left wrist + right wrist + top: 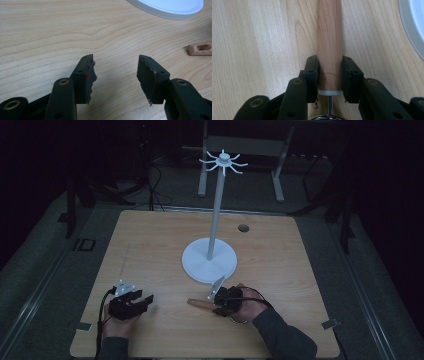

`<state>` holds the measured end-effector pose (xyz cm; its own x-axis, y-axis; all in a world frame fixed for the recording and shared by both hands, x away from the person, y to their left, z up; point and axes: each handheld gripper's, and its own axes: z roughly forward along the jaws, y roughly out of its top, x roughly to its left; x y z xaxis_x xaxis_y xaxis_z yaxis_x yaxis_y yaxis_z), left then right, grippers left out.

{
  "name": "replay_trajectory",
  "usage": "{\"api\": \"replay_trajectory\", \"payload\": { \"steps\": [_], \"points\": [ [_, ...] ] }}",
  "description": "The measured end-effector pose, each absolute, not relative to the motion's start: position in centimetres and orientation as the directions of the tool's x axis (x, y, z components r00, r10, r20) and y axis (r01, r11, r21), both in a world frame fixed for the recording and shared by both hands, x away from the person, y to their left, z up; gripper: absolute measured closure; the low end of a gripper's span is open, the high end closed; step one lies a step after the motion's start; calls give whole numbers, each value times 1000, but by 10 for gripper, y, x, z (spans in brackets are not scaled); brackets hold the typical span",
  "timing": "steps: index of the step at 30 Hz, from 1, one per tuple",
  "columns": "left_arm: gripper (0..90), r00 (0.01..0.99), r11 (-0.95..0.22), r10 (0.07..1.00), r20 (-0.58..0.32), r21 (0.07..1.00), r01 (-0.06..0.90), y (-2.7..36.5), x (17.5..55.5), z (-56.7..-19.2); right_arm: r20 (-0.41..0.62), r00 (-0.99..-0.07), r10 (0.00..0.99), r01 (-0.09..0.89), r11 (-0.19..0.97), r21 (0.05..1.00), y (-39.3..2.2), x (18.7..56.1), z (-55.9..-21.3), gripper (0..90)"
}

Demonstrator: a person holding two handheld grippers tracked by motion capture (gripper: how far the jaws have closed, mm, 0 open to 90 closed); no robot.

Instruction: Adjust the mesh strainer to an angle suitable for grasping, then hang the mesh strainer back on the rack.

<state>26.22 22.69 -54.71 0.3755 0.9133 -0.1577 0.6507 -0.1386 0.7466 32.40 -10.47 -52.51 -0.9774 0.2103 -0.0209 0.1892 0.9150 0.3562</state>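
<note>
While the room is dim, the high view is clear enough: a person's right gripper (223, 301) sits near the front edge of the desk (150, 250), just in front of the white stand (209, 260), and a wooden-handled utensil (199, 303) lies flat there, its handle pointing out to the left, toward the left gripper (134, 303). That one rests well apart from it, so the right hand is plainly the nearer. From the left gripper view, the fingers (87, 77) are spread wide over bare wood, with the handle's holed end (201, 49) off to the right — long axis across the picture, not between them. In the right gripper view the handle runs straight away from the fingers (312, 72), which pinch it on both sides near its metal collar (330, 92) — long axis in line with the gripper, stand base at the right edge. I'd judge the lift can go ahead.
</note>
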Motion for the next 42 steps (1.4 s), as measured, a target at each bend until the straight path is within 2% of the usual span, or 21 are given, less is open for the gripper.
{"api": "replay_trajectory", "payload": {
  "steps": [42],
  "points": [
    [478,377,-139,913,-158,747,650,227,263,-547,-37,-958,284,229,839,494,-124,324,-516,692]
  ]
}}
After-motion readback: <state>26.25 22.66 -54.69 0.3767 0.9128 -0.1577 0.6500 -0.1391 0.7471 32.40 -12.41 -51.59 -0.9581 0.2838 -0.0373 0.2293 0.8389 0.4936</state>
